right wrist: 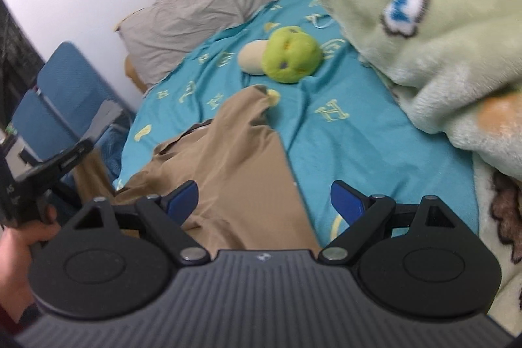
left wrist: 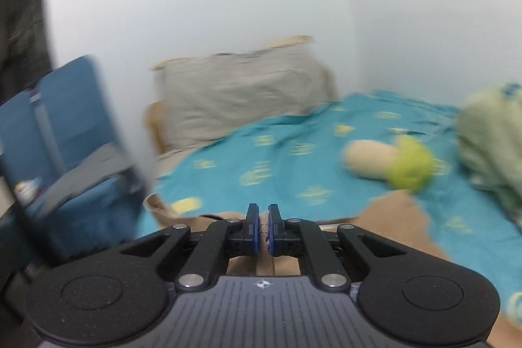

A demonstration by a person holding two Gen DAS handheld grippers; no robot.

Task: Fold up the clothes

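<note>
A tan garment (right wrist: 235, 158) lies spread on the teal bed sheet (right wrist: 342, 132), one end reaching toward the green plush toy. My left gripper (left wrist: 263, 219) is shut on a fold of that tan garment (left wrist: 391, 217), with cloth pinched between its blue pads. The right wrist view shows the left gripper's black body (right wrist: 42, 172) at the left edge, held by a hand (right wrist: 16, 253). My right gripper (right wrist: 264, 201) stands open above the garment's near part. Its blue pads (right wrist: 182, 198) are wide apart with nothing pressed between them.
A green and cream plush toy (right wrist: 290, 54) lies on the sheet beyond the garment. A pale green fleece blanket (right wrist: 440, 31) is heaped at the right. A grey pillow (right wrist: 192, 22) leans on the wall at the head. Blue folding chairs (right wrist: 62, 106) stand left of the bed.
</note>
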